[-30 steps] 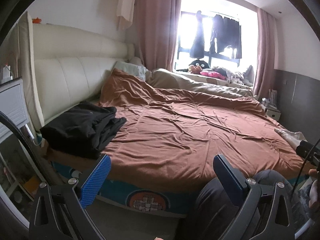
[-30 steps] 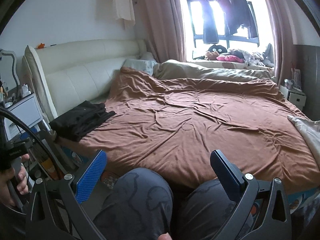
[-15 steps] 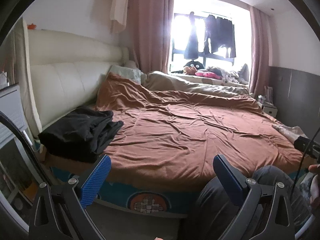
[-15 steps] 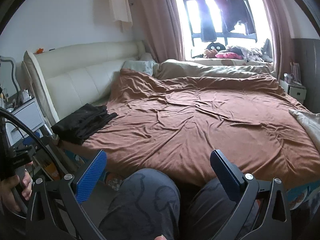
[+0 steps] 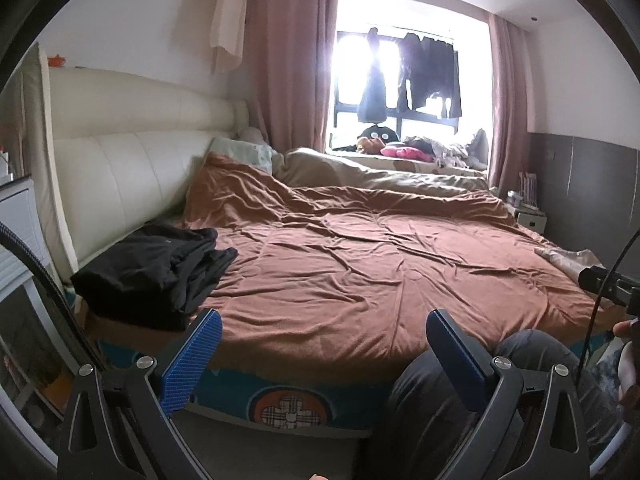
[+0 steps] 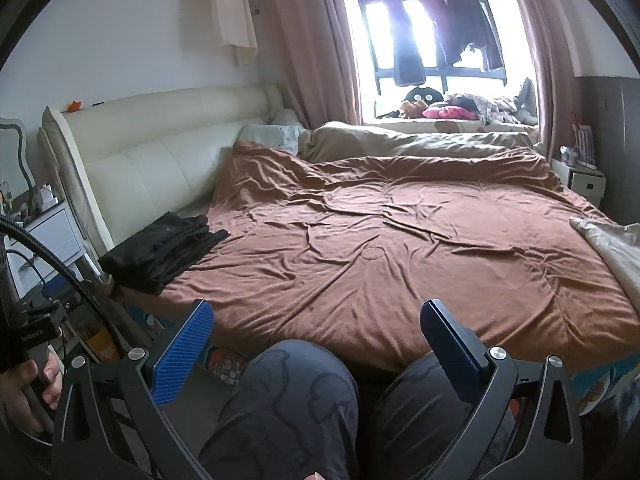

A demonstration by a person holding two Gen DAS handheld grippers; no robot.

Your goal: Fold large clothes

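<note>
A pile of black clothes point(image 5: 154, 270) lies on the near left corner of the bed, by the cream headboard; it also shows in the right wrist view point(image 6: 164, 250). A pale garment point(image 6: 612, 246) lies at the bed's right edge, also seen in the left wrist view point(image 5: 568, 258). My left gripper point(image 5: 322, 354) is open and empty, held off the bed's near edge. My right gripper point(image 6: 316, 346) is open and empty above the person's knees point(image 6: 296, 392).
A brown quilt point(image 5: 380, 264) covers the bed. A cream headboard point(image 5: 120, 168) runs along the left, with a white cabinet point(image 6: 44, 236) beside it. A nightstand point(image 6: 580, 178) stands at the far right. Clothes hang in the window point(image 5: 408, 76).
Both cameras have tilted up a little, so the bed sits lower in view. Both grippers stay open and empty.
</note>
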